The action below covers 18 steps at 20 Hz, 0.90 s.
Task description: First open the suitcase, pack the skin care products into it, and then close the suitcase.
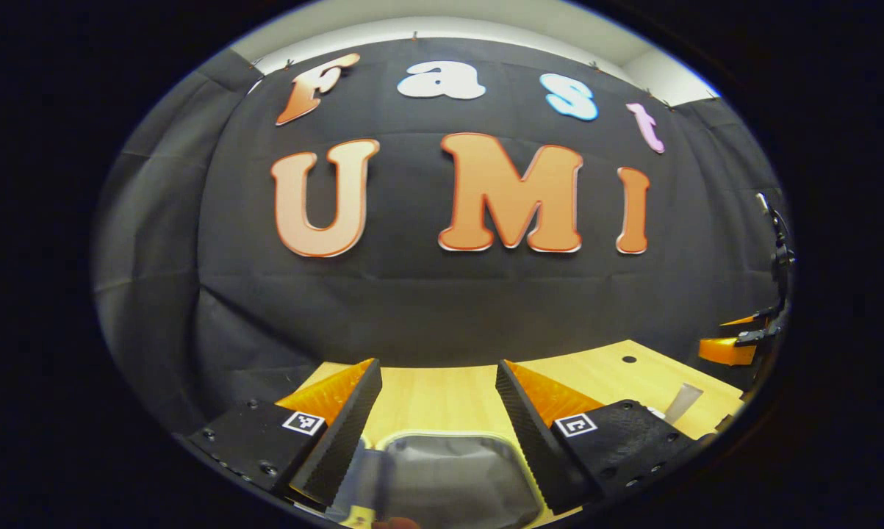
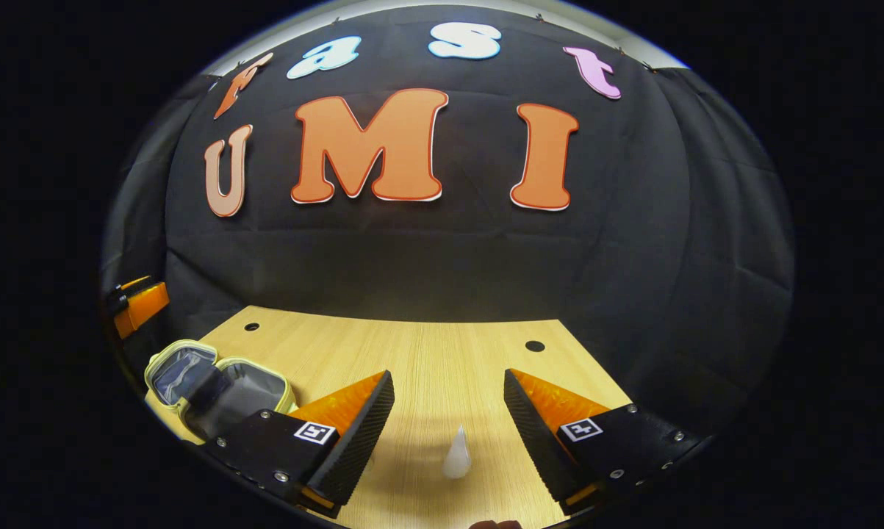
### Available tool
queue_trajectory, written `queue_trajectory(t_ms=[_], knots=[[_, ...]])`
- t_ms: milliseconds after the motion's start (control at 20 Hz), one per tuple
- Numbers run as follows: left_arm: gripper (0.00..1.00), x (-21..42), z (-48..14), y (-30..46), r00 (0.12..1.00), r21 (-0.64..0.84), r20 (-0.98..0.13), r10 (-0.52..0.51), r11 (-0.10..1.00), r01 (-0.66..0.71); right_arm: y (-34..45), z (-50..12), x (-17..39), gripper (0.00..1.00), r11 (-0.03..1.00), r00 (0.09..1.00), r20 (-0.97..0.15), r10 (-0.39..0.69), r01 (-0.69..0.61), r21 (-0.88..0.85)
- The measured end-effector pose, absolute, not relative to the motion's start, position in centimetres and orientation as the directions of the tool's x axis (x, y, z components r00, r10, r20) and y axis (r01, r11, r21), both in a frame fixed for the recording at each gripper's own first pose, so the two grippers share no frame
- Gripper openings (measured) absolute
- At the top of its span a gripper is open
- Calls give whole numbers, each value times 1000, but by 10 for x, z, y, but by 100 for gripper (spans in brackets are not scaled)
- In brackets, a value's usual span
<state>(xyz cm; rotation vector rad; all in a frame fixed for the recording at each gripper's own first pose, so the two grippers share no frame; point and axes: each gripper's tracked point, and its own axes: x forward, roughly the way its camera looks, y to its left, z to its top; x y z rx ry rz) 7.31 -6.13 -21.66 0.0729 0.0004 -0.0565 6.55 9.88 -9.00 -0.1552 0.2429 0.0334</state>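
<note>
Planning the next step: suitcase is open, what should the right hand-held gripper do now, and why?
Probably lower the right hand-held gripper onto the small white tube and close. Its fingers are open and the tube lies on the table between them, ungrasped. The suitcase already lies open off to the side, ready to take it.

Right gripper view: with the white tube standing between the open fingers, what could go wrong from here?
1. The white tube stands upright and narrow on the table; a finger of the right gripper closing off-centre could tip it over.
2. The open suitcase lies far to the side, so the tube could slip during the carry.
</note>
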Motion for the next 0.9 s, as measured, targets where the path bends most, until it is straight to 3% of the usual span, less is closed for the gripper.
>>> queue_trajectory(t_ms=[150, 500, 750, 900], knots=[[98, 71, -241, -117, 991, 102, -34, -131, 986, 133, 82, -102, 64, 95, 989, 968, -252, 6, -43, -139], [97, 55, -315, -221, 946, 17, -121, -300, 952, 305, 35, -130, 50, 95, 986, 959, -279, -47, 1, -164], [98, 48, -377, -275, 902, 15, -225, -368, 925, 381, 9, -152, 45, 96, 989, 945, -317, -78, 34, -143], [98, 60, -411, -291, 893, 26, -280, -352, 927, 374, -5, -158, 44, 95, 987, 942, -323, -95, 45, -157]])
